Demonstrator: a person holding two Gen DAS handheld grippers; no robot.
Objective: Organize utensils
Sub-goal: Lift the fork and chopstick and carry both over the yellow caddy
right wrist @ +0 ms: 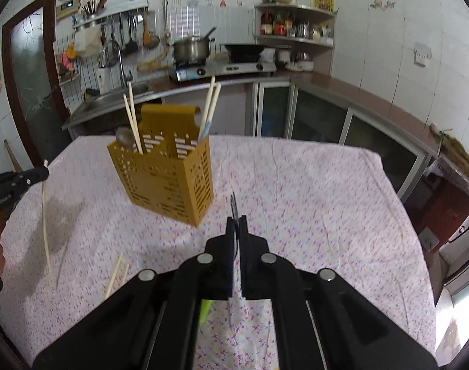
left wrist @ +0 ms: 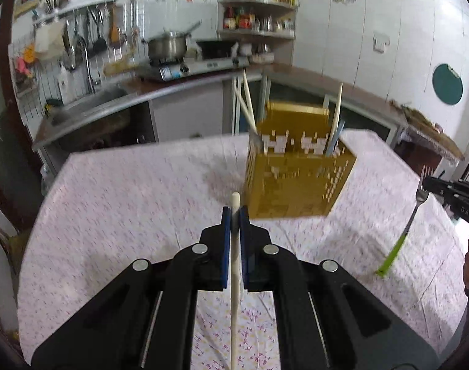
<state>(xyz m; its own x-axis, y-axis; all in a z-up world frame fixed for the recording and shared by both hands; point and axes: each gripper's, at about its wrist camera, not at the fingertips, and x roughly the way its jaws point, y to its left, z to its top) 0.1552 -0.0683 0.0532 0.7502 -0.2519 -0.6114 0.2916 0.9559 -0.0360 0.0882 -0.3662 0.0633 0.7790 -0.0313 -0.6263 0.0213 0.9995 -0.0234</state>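
A yellow perforated utensil holder [left wrist: 299,178] stands on the floral tablecloth and holds several cream chopsticks; it also shows in the right wrist view [right wrist: 166,175]. My left gripper [left wrist: 234,215] is shut on a cream chopstick [left wrist: 234,293], held upright just in front of the holder. My right gripper [right wrist: 237,223] is shut on a fork with a green handle [left wrist: 410,225]; its tines [right wrist: 233,205] stick out past the jaws. The left gripper with its chopstick [right wrist: 45,212] shows at the left of the right wrist view.
Two loose chopsticks [right wrist: 116,277] lie on the tablecloth [right wrist: 311,203] near the front left. Behind the table run a kitchen counter with a sink [right wrist: 111,101], a stove with a pot [right wrist: 191,49] and a corner shelf [right wrist: 293,27].
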